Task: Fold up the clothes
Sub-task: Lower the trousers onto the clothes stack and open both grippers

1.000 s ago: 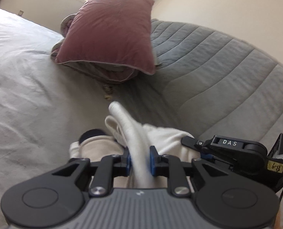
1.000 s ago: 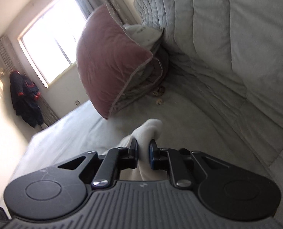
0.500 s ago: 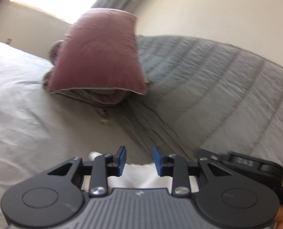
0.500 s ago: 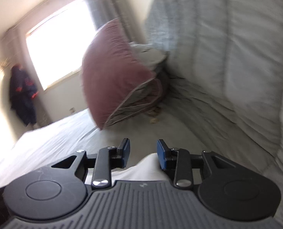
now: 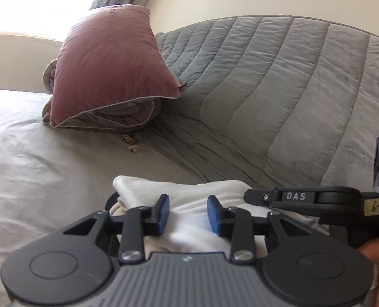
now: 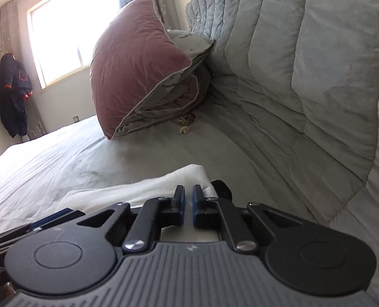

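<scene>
A white garment point(image 5: 184, 192) lies flat on the pale bed sheet point(image 5: 35, 166), with a dark part peeking out from under it. My left gripper point(image 5: 188, 213) hovers low over the garment. Its jaws are opening, with cloth lying under the gap and the blue pads clear of it. In the right wrist view the garment point(image 6: 138, 189) reaches under my right gripper point(image 6: 188, 200). Its jaws are closing to a narrow slit, and white cloth at the garment's far edge shows in the slit. From the left wrist view the right gripper point(image 5: 248, 196) rests on the garment's right side.
A pink pillow point(image 5: 112, 64) leans on a folded grey blanket at the back. A grey quilt point(image 5: 279, 89) rises along the right. A small beige object point(image 5: 133, 149) lies on the sheet. A dark jacket point(image 6: 10, 94) hangs by the window. A hand point(image 5: 378, 268) holds the right gripper.
Both grippers let go of the raised fold, and the garment now lies flat. The left jaws spread wider. The right jaws opened, then closed to a slit, and the gripper sank.
</scene>
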The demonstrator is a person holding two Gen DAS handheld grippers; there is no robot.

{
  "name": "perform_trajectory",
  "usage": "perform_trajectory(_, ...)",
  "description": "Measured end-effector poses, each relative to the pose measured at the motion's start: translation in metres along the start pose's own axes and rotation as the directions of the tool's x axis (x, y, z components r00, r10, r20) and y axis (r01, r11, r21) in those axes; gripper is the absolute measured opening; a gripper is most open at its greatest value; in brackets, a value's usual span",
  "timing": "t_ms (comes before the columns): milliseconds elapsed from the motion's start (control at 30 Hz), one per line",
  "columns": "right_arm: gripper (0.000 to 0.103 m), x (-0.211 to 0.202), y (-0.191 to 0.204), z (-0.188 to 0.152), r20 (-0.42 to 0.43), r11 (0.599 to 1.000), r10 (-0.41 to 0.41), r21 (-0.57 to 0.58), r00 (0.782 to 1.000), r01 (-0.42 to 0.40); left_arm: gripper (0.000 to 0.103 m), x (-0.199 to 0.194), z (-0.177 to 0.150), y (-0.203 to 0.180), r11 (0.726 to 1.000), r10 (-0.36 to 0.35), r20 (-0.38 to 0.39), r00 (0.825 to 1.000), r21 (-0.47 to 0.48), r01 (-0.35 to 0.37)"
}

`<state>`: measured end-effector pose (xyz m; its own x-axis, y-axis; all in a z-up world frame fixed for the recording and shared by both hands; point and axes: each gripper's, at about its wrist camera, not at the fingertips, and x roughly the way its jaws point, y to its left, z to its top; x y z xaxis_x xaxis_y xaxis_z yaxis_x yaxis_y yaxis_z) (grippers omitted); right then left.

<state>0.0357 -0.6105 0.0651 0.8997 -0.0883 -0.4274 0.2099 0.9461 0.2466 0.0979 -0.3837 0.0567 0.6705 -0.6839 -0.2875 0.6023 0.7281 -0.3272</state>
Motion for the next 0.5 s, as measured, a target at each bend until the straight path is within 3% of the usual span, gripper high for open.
perform_trajectory(33,0.011,-0.006,0.002,0.003,0.011,1.0,0.009,0.008,1.0,-0.009,0.049,-0.005,0.001,-0.001,1.0,0.003,0.007,1.0,-0.004,-0.003)
perform_trajectory(67,0.019,-0.009,0.009,0.006,0.023,1.0,0.015,0.007,1.0,-0.015,0.05,-0.01,0.002,-0.003,1.0,0.005,0.016,1.0,-0.009,-0.005)
perform_trajectory(100,0.021,-0.013,0.014,0.007,0.037,1.0,0.01,-0.005,0.999,-0.01,0.05,-0.015,0.002,-0.003,1.0,0.004,0.023,1.0,-0.008,-0.004)
perform_trajectory(300,0.022,-0.044,0.03,0.003,0.087,0.998,-0.005,-0.07,0.996,0.011,0.05,-0.039,-0.005,-0.005,1.0,0.003,0.003,1.0,0.022,-0.004)
perform_trajectory(500,0.023,-0.052,0.028,-0.01,0.043,0.996,-0.053,-0.064,0.998,0.056,0.05,-0.059,-0.017,-0.005,1.0,0.013,-0.057,0.998,0.018,-0.012)
